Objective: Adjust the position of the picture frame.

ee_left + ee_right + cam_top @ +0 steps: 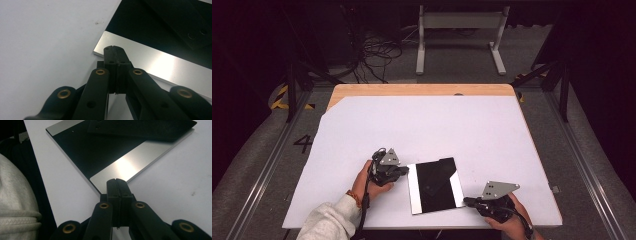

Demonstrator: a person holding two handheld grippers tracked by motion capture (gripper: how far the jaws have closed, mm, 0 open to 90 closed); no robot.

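Your right fingers point(117, 181) sit closest to you, pressed flat together with nothing between them, their tips at the near corner of the plate point(435, 186) — the silver strip point(132, 165) along its edge begins right at those tips. In the high view that right gripper point(468, 201) lies low at the plate's near right corner, with your hand point(507, 220) wrapped around its body near the front edge of the table point(492, 125).

Just beyond the right fingers the plate stretches away: a flat rectangle, black down the middle with a bright silver band on each long side, lying flat on the white sheet point(362, 130) that covers the table. A dark flat piece point(432, 184) rests on the black middle, two small round marks on it; you cannot tell from these pictures what it is.

Across the plate from the right fingers, your left fingers point(113, 48) are likewise closed tight and empty — their tips rest over a corner of the other silver band point(155, 62). From above, the left gripper point(407, 170) is at the plate's far left corner, your left hand point(368, 180) and pale sleeve point(329, 220) behind it.

Past both sets of fingers, the white sheet runs back to a bare wooden strip point(422, 90) of table.
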